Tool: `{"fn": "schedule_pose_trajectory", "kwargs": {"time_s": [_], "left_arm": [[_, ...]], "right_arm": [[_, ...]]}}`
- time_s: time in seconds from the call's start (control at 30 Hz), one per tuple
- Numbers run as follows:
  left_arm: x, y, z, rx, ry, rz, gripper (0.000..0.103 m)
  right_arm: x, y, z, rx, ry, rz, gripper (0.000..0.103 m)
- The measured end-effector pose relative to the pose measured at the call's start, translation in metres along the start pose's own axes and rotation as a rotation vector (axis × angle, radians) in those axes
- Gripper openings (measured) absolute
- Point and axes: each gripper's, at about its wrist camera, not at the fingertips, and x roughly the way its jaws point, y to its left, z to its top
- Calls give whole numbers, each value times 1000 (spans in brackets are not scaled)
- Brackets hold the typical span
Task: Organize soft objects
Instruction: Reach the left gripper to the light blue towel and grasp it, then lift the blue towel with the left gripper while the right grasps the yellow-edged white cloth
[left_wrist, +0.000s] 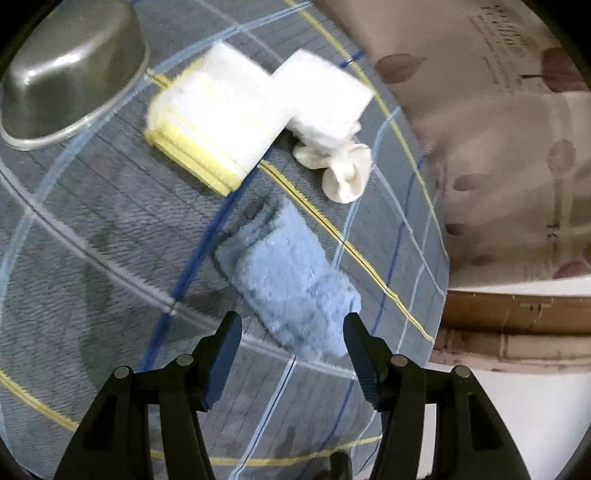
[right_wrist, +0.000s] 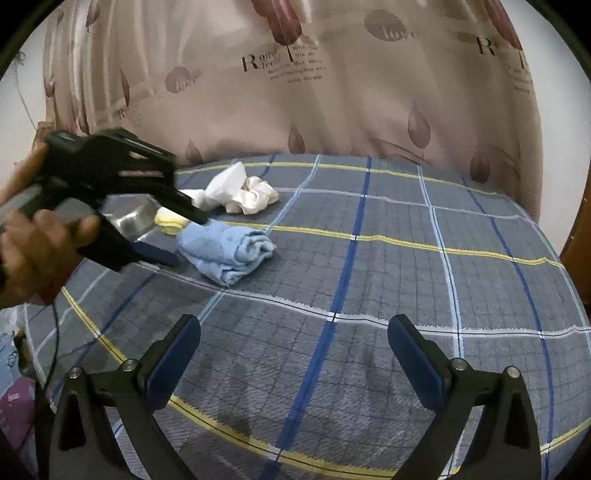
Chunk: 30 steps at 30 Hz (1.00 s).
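Note:
A folded light-blue towel (left_wrist: 291, 280) lies on the grey plaid blanket, also in the right wrist view (right_wrist: 227, 251). My left gripper (left_wrist: 291, 343) is open, its jaws just above the towel's near end; it also shows in the right wrist view (right_wrist: 188, 240). Beyond lie a folded white and yellow towel (left_wrist: 218, 118), a folded white cloth (left_wrist: 325, 99) and cream socks (left_wrist: 347, 170). My right gripper (right_wrist: 293, 354) is open and empty over bare blanket.
A metal basin (left_wrist: 70, 70) stands at the far left of the blanket, next to the yellow towel. A beige printed curtain (right_wrist: 332, 92) hangs behind the bed. The bed's wooden edge (left_wrist: 517, 314) is at the right.

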Motion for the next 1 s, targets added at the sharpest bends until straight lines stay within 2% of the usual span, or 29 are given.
{"fn": "schedule_pose_trajectory", "kwargs": {"time_s": [0.13,0.2,0.23,0.3,0.33,0.37,0.4,0.43,0.5,0.6,0.7,0.8,1.0], "left_arm": [[25,2,8,-95,43,-26,59],[31,4,11,-140,40,-42,69],[33,2,13,-162,25,-64,70],[37,-4,15,-151,23,-74,68],[38,-9,15,-122,20,-57,62],[39,-12,15,-101,16,-41,23],[40,-15,15,-80,9,-13,16],[43,-19,14,-39,16,32,16],[48,-15,14,-22,32,24,15],[41,-12,9,5,6,22,15],[24,-15,-6,83,-33,33,15],[-4,-7,-27,147,-51,-7,15],[-65,22,-66,290,-125,20,15]], "right_arm": [[-5,-4,1,16,-25,24,101],[-6,-5,1,21,-35,30,101],[-7,-5,0,24,-42,27,101],[-7,-6,0,27,-45,21,101],[-7,-6,0,28,-43,19,101],[-7,-6,0,30,-39,17,101],[-7,-6,0,32,-37,16,101],[-7,-6,-1,33,-37,14,101],[-7,-6,0,35,-36,12,101],[-5,-8,2,38,-27,9,101],[-4,-9,3,38,-19,7,101],[1,-10,4,38,6,7,101],[8,-8,3,26,38,-7,101]]}}
